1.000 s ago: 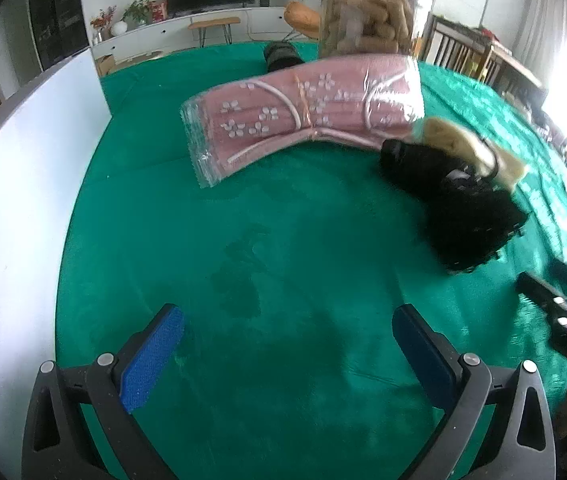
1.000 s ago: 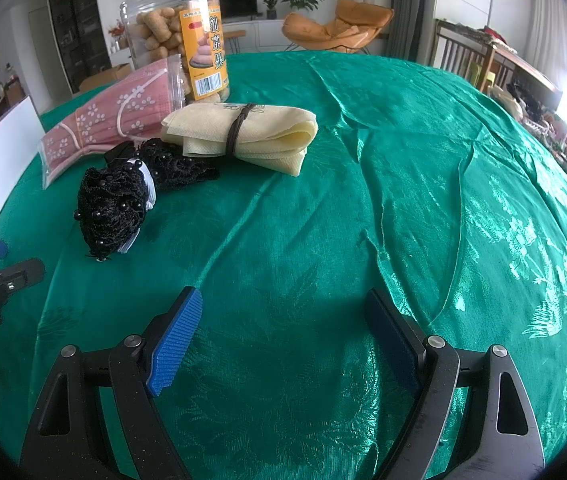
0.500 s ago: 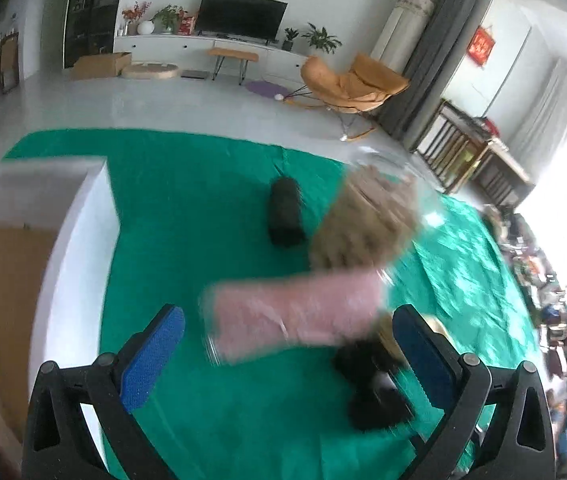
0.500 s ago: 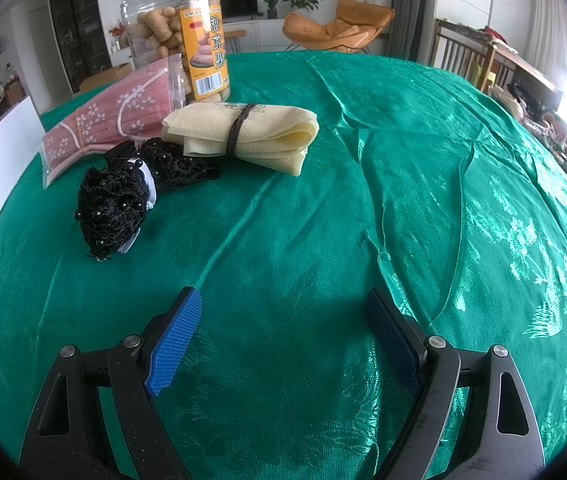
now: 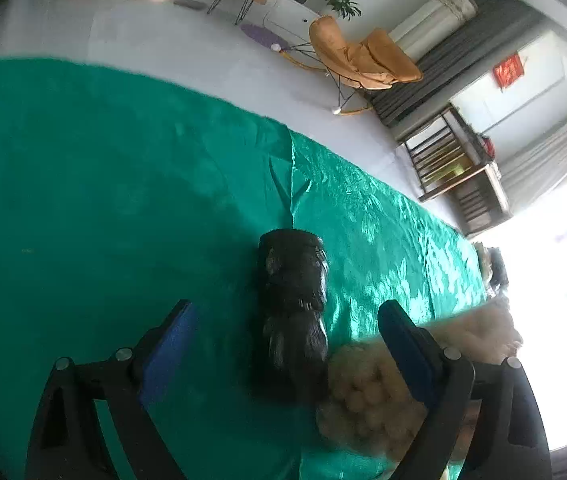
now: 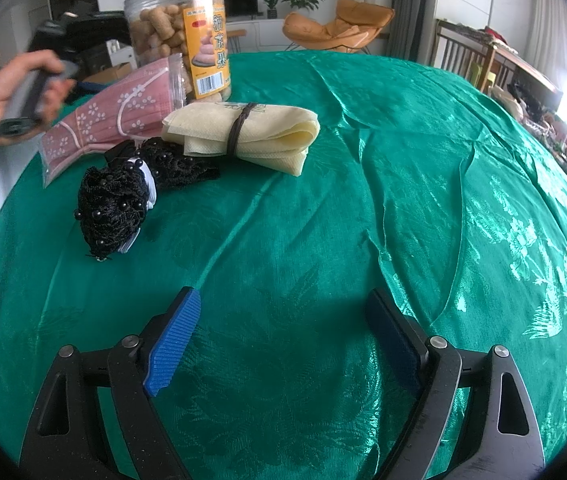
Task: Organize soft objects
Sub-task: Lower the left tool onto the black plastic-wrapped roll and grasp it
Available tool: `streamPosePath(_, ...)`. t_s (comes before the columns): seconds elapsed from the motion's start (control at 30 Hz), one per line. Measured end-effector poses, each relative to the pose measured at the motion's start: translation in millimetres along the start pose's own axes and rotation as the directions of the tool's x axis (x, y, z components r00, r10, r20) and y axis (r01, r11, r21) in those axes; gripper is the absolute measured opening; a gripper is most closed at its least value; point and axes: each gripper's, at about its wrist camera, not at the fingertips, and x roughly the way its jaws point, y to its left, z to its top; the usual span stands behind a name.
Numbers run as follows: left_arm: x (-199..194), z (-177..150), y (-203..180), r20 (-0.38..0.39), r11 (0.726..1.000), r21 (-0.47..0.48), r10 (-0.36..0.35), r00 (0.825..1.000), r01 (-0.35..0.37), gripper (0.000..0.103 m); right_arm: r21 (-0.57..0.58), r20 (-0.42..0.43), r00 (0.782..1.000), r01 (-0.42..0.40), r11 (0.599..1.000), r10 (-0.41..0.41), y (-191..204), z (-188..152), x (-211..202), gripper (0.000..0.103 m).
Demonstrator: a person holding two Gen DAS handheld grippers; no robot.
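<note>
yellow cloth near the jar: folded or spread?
Folded. The pale yellow cloth lies in stacked layers, cinched round the middle by a dark band.

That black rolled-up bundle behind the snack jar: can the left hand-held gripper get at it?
Probably yes. The black bundle lies on the green cloth between the left hand-held gripper's closing jaws, untouched. Only the snack jar crowds its right side.

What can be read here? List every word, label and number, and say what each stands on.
"油京果", first character unsure: yellow paper label on the clear plastic snack jar.
Barcode digits on that label: too small to read.
Red wall sign: blurred.
Print on the folded yellow cloth bundle: unreadable.
</note>
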Motion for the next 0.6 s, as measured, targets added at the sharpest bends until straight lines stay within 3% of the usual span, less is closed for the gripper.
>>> streamPosePath(0.03,10,2,6,-0.024,1.000,-0.023,-0.019,1.000,0.018,0.090,-0.001,0.000,1.000,-0.001,1.000,0.001,0,0,0,0.088)
streamPosePath(0.07,9,4,4,0.015,1.000,0.001,-0.030,0.999,0.030,0.093,0.000,0.000,1.000,0.000,1.000,0.000,0,0,0,0.088)
streamPosePath(0.13,14,6,0,0.001,0.999,0.034,-0.002,1.000,0.002,0.093,0.000,-0.001,1.000,0.000,1.000,0.000,0,0,0,0.088)
streamPosePath(0.23,20,7,-14,-0.030,0.989,0.128,0.082,0.996,-0.077,0.093,0.000,-0.002,1.000,0.000,1.000,0.000,0,1,1,0.089)
streamPosePath(0.3,28,2,-30,-0.058,0.957,0.247,0.172,0.983,-0.153,0.093,0.000,-0.004,1.000,0.000,1.000,0.000,0,1,1,0.089)
streamPosePath(0.37,40,-9,-50,-0.062,0.874,0.411,0.311,0.948,-0.259,0.093,0.000,-0.003,1.000,-0.001,1.000,0.001,0,1,1,0.089)
streamPosePath(0.43,51,-23,-67,-0.010,0.751,0.551,0.443,0.896,-0.365,0.089,0.000,-0.003,1.000,-0.001,1.000,0.001,0,1,1,0.089)
streamPosePath(0.47,50,-23,-69,-0.013,0.757,0.546,0.434,0.901,-0.358,0.080,-0.001,-0.003,1.000,-0.001,1.000,0.001,1,1,1,0.089)
streamPosePath(0.5,46,-22,-68,-0.015,0.779,0.524,0.413,0.910,-0.345,0.057,0.000,-0.004,1.000,-0.001,1.000,0.001,1,1,1,0.089)
streamPosePath(0.53,39,-22,-67,0.011,0.788,0.507,0.398,0.917,-0.349,0.042,-0.001,-0.003,1.000,-0.001,1.000,0.001,1,1,1,0.089)
streamPosePath(0.6,28,-21,-61,0.030,0.810,0.470,0.382,0.924,-0.351,0.036,0.000,-0.004,1.000,-0.001,1.000,0.001,1,1,1,0.089)
